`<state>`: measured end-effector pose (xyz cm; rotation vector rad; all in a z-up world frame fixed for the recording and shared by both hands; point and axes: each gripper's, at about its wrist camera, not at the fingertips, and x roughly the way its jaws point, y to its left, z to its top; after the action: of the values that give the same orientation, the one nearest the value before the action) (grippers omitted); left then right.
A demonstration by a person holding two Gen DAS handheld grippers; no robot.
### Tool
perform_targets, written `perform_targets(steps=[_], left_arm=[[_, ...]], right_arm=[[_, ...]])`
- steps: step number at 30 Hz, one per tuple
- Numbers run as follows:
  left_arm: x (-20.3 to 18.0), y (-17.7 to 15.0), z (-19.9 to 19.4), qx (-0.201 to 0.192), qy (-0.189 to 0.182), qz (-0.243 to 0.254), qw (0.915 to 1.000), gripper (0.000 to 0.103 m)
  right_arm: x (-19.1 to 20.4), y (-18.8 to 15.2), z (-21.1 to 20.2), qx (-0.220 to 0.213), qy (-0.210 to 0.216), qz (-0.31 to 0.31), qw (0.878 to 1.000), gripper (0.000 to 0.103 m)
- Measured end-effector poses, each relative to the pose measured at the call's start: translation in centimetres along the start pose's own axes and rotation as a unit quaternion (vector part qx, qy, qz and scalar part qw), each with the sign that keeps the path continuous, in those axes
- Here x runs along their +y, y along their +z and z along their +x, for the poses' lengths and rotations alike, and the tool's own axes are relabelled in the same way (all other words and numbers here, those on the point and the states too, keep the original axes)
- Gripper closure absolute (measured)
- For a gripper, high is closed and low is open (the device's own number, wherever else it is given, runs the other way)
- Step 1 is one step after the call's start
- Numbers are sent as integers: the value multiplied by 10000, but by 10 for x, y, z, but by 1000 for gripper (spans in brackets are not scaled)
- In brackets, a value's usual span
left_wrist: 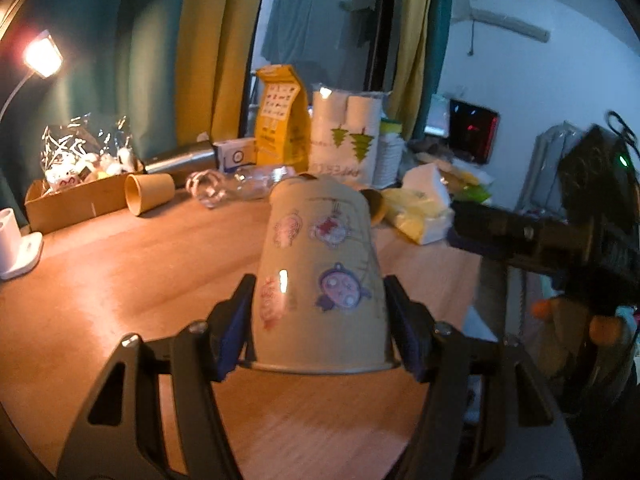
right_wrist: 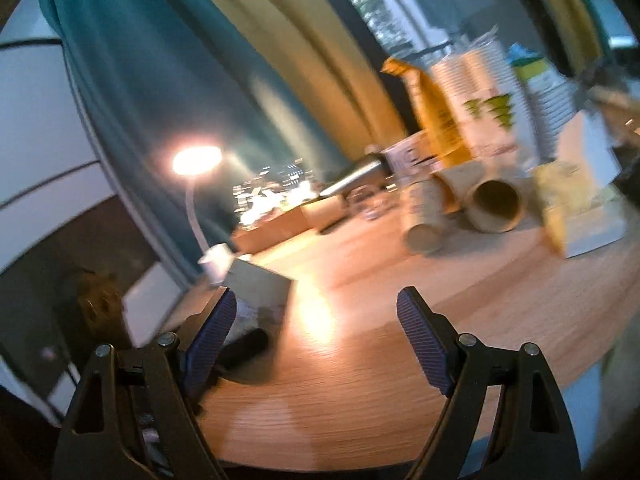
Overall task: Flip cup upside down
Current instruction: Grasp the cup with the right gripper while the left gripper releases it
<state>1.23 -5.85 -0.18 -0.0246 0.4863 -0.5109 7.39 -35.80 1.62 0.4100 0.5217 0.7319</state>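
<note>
Left tongs [left_wrist: 320, 316] clamped on inverted cartoon-printed cup [left_wrist: 320, 276], rim down, above wooden table [left_wrist: 120, 280]

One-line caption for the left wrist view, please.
Left gripper holds the cartoon-printed cup upside down, rim lowest, above the wooden table.

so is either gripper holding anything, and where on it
The left gripper holds the cartoon-printed paper cup by its sides near the rim, mouth down. The right gripper is open and holds nothing.

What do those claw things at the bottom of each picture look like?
Both are alike: the left gripper and the right gripper have black angular plastic arms with triangular cut-outs and silver screws. Each finger ends in a ribbed dark blue pad. No cables or sleeves show.
</note>
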Motion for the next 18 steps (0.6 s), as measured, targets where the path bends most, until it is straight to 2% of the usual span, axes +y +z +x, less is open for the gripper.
perform_targets(steps=[6,10,16,17,18], left_arm=[[-21,-8,-20,-451,-162,297,9984,39],[-32,-15,-28,-594,-241,504,9967,39],[-44,-23,-35,-720,-326,721,9943,38],[-44,-24,-35,-723,-335,715,9943,38],[-44,-24,-36,-729,-341,705,9943,38]], right_arm=[[10,2,13,348,487,173,9981,18],[14,3,17,517,787,333,9950,18],[15,2,19,656,1019,497,9914,19],[14,3,19,679,1079,534,9904,21],[12,3,21,729,1134,579,9892,29]])
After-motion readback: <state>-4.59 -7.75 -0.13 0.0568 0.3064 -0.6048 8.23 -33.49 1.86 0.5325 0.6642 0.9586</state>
